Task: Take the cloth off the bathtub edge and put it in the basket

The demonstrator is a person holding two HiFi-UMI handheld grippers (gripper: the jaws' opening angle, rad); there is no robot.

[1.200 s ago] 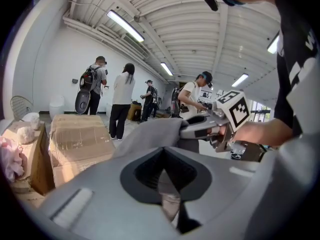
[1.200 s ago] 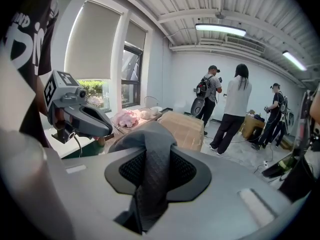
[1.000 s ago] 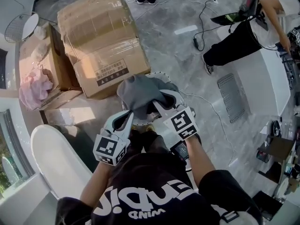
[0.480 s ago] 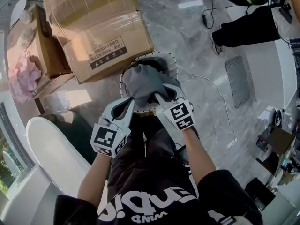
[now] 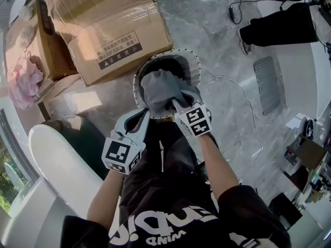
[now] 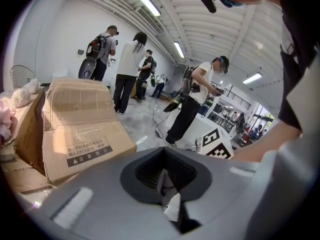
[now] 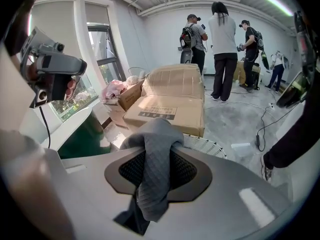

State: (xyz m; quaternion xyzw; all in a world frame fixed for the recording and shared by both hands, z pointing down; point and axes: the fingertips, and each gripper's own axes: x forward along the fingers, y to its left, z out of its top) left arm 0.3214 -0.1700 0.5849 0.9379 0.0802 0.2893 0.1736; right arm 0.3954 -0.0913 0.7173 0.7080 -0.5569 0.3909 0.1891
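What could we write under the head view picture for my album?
Right gripper holds the grey cloth over the white basket, left gripper beside it.

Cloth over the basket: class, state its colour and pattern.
The cloth is grey with a quilted diamond texture; clearest in the right gripper view.

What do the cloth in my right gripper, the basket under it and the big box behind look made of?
Cloth: soft grey fabric, matte; a quilted diamond pattern shows and it drapes limply. Basket: likely white plastic or coated wire, with an openwork lattice rim; hard to tell which. Box: brown cardboard, dull, with a glossy clear tape or wrap over it that catches the light.
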